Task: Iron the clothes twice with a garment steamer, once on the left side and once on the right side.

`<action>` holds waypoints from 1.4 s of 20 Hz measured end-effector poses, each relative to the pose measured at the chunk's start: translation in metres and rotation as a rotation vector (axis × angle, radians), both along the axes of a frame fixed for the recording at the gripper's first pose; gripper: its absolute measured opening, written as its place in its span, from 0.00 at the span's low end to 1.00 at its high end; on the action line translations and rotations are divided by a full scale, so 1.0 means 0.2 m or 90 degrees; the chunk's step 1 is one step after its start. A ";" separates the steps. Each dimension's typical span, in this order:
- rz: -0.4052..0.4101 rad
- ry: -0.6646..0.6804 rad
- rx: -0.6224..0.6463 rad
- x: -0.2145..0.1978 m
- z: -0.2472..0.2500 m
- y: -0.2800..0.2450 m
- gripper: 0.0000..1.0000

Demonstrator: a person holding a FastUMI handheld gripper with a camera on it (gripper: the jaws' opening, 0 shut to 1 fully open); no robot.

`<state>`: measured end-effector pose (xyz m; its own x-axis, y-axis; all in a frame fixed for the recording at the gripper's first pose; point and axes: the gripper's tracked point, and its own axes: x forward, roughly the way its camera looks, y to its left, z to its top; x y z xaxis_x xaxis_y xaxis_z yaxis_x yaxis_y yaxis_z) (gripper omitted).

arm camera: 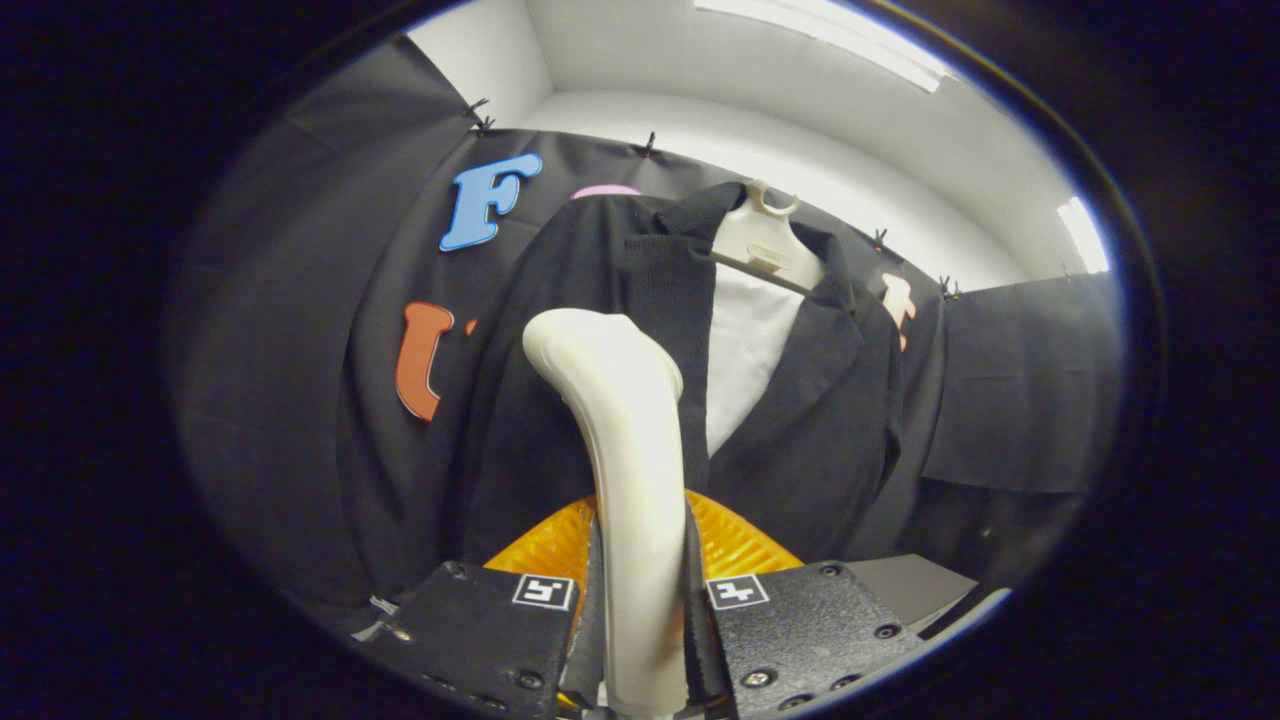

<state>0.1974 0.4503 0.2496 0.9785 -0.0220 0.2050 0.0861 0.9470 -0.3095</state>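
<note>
Bright ceiling light, strong fisheye warping

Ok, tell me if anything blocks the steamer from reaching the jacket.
Nothing visible does. The gripper is shut on the steamer, whose head rises just in front of the dark jacket hanging on its hanger.

The garment steamer (pixel 625 450) stands upright between the gripper (pixel 640 630) fingers, clamped; the jacket (pixel 600 350) hangs just beyond the steamer, on a hanger (pixel 760 235).

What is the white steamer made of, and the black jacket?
The steamer, gripped between the closed fingers, looks like smooth hard plastic: cream, softly shiny. The jacket on the hanger looks like matte woven cloth with soft folds, probably suit fabric.
</note>
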 end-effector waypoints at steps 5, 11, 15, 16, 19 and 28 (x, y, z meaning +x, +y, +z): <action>-0.012 0.040 0.002 -0.03 -0.21 -0.04 0.35; -0.009 0.101 -0.002 -0.03 -0.50 -0.06 0.35; -0.018 0.139 -0.015 -0.04 -0.69 -0.07 0.35; -0.021 0.146 -0.020 -0.04 -0.73 -0.08 0.35; -0.026 0.171 -0.034 -0.05 -0.88 -0.09 0.35; -0.042 0.266 -0.076 -0.04 -1.35 -0.14 0.35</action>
